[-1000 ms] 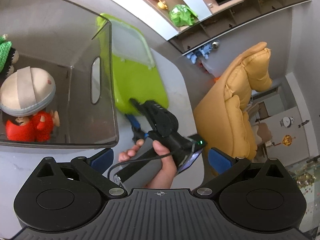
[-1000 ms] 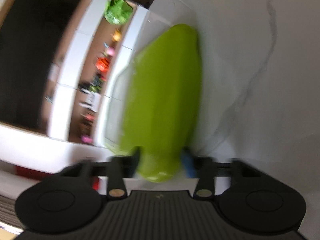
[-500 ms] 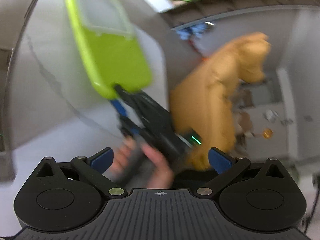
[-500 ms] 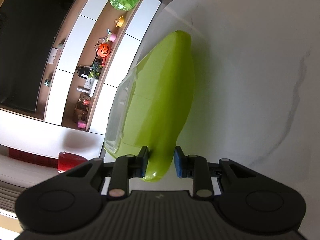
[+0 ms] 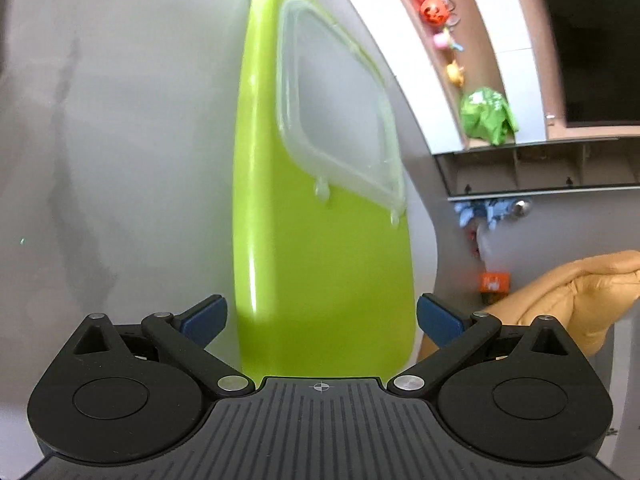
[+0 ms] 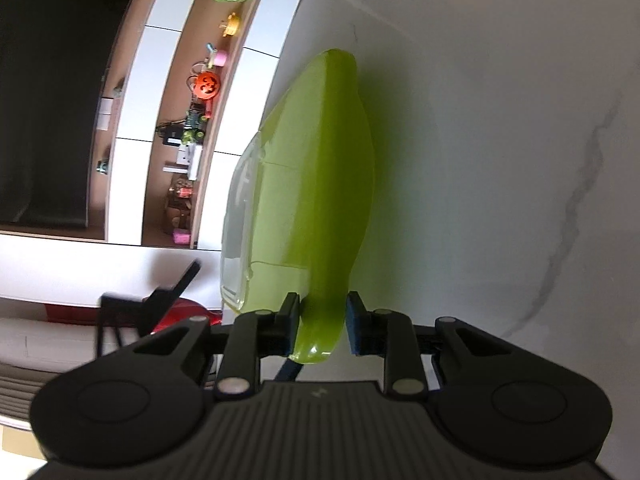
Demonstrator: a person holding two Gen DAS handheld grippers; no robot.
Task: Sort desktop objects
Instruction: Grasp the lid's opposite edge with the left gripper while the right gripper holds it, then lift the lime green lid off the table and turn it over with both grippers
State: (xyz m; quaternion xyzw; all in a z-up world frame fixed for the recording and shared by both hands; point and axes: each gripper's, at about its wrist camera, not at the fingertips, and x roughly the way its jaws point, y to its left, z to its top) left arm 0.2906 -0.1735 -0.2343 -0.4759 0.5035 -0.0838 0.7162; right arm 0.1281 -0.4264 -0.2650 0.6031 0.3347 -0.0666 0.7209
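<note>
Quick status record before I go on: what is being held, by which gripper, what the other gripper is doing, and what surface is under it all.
held item: lime-green lid with a clear plastic insert
right gripper: shut on the lid's near edge, jaws have just been closing
left gripper: open, the lid's end between its fingers, no contact seen
surface: white marble table

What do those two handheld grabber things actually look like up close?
Both look alike. The left gripper and the right gripper each have a matte black ribbed body, two round black discs at the sides, black link arms with silver pins, and blue pads lining the jaws. A small crosshair mark sits at the body's front edge.
</note>
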